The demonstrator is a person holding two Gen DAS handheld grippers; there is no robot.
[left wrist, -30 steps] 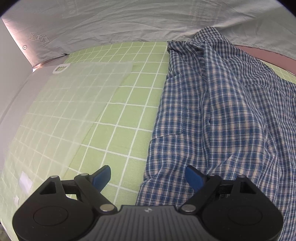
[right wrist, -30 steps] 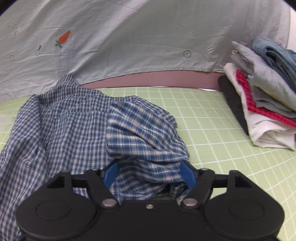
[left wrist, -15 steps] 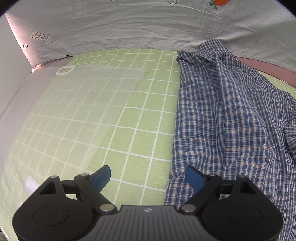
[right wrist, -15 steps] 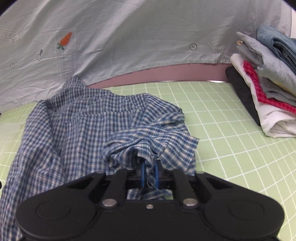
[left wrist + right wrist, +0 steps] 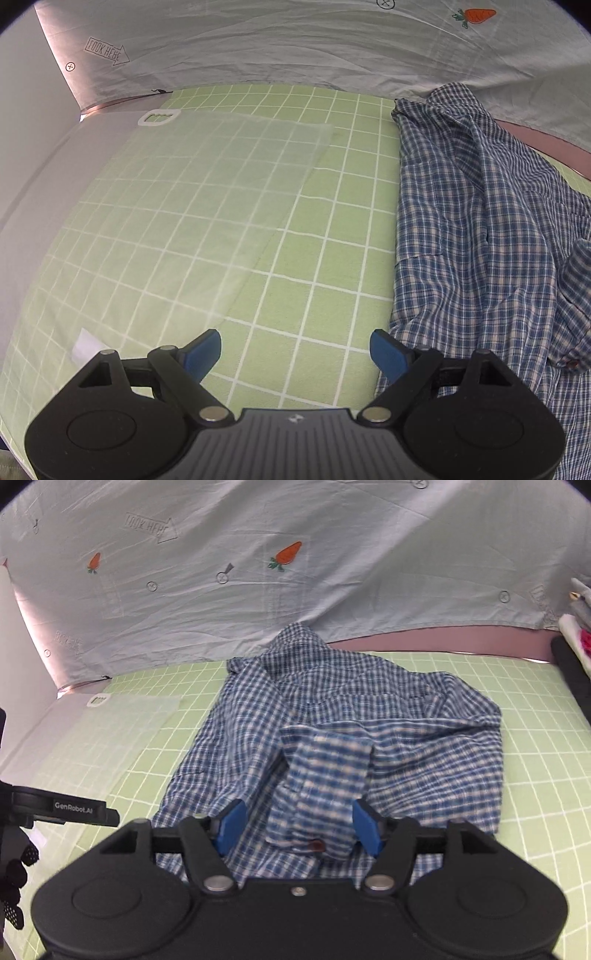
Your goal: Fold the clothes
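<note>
**Sleeve let go, shirt half gathered on the mat**

My right gripper [image 5: 299,825] has just been opening; its blue pads stand apart, and the cuff [image 5: 317,797] lies loose between them, not pinched. Just ahead of it, the checked shirt [image 5: 332,716] spreads over the green grid mat [image 5: 535,746], collar at the far end, against the pale backdrop sheet [image 5: 332,554].

My left gripper [image 5: 295,356] hangs wide and empty over bare mat, with the shirt's edge [image 5: 402,258] just beside its right pad. Ahead and to its left lies a translucent folding board [image 5: 221,192].

I judge the cloth light, limp and quick to bunch, so I would take it at a seam or hem, both sides together, not mid-panel.
</note>
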